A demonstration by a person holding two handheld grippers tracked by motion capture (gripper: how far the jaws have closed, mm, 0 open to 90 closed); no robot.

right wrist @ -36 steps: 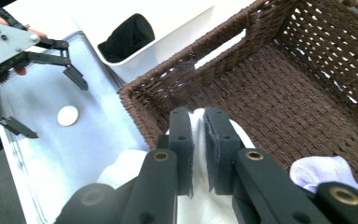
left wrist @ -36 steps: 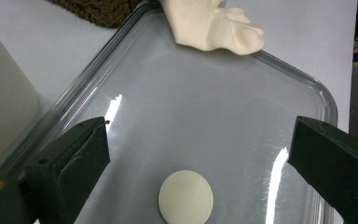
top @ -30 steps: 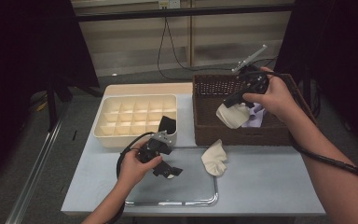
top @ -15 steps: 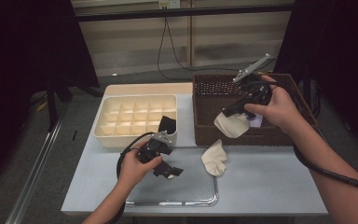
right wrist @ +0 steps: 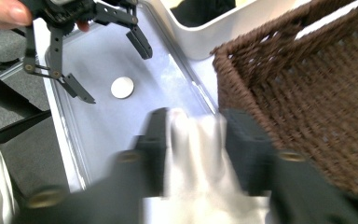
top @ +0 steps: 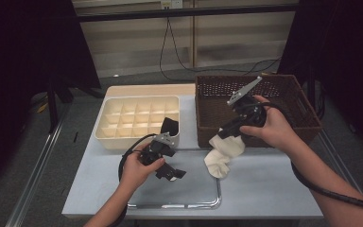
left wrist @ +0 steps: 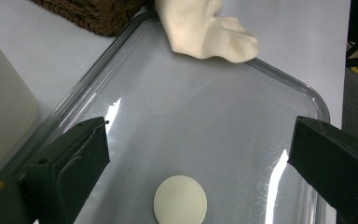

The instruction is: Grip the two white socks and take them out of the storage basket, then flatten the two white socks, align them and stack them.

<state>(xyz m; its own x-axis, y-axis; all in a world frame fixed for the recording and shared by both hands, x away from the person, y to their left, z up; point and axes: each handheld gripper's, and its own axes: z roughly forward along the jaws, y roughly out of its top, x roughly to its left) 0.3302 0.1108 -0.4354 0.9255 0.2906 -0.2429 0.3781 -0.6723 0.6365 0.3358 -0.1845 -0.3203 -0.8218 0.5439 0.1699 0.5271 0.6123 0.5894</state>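
Right claw (top: 224,134) has come out of the basket (top: 307,111) with a cream sock (top: 229,144) and now hangs at the basket's front wall, over another cream sock (top: 216,165) that lies on the desk (top: 264,184) at the tray's (top: 179,204) far right corner. A second ago it was up inside the basket. Its jaws have just been opening — the sock sits between them in the right gripper view (right wrist: 200,154), blurred, and whether the pads press on it I cannot tell. I read this as a drop in progress, the carried sock joining the one below. Left claw (top: 170,171) is wide and holds nothing, low over the clear tray, a small white disc (left wrist: 180,201) on the tray between its jaws. Divided box (top: 123,123) sits left of the basket, a dark item (top: 169,125) in one cell.
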